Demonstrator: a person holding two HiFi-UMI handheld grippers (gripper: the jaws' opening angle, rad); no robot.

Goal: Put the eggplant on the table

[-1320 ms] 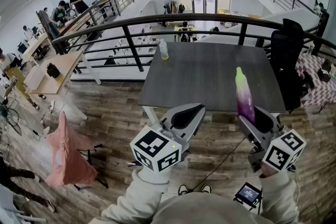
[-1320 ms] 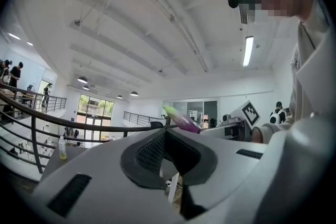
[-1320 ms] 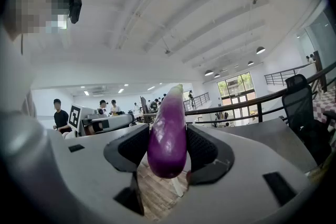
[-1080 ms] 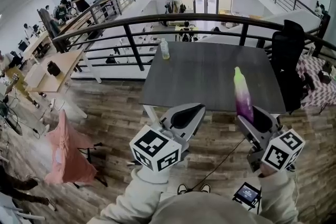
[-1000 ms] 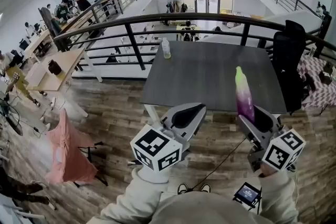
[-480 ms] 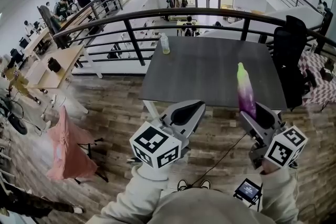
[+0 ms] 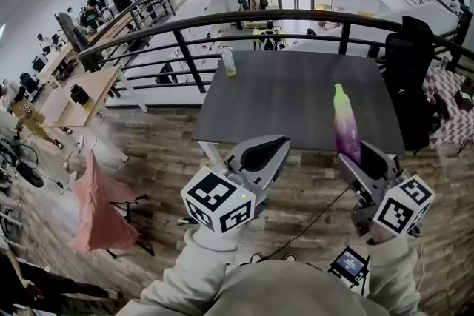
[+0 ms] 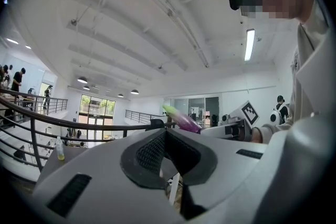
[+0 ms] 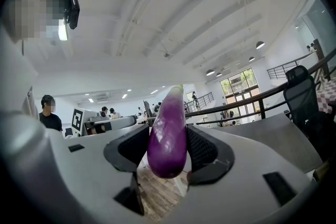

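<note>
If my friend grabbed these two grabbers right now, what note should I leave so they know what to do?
Left gripper: shut, empty, held short of the table's near edge.
Right gripper: shut on the eggplant, which stands upright, green tip up.
Table: just ahead, with a small bottle at its far left corner.
Done: eggplant is gripped.
Left: carry it over the table, lay it down, let go.

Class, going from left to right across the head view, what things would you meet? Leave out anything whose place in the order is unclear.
pink cloth → left gripper → eggplant → black chair
</note>
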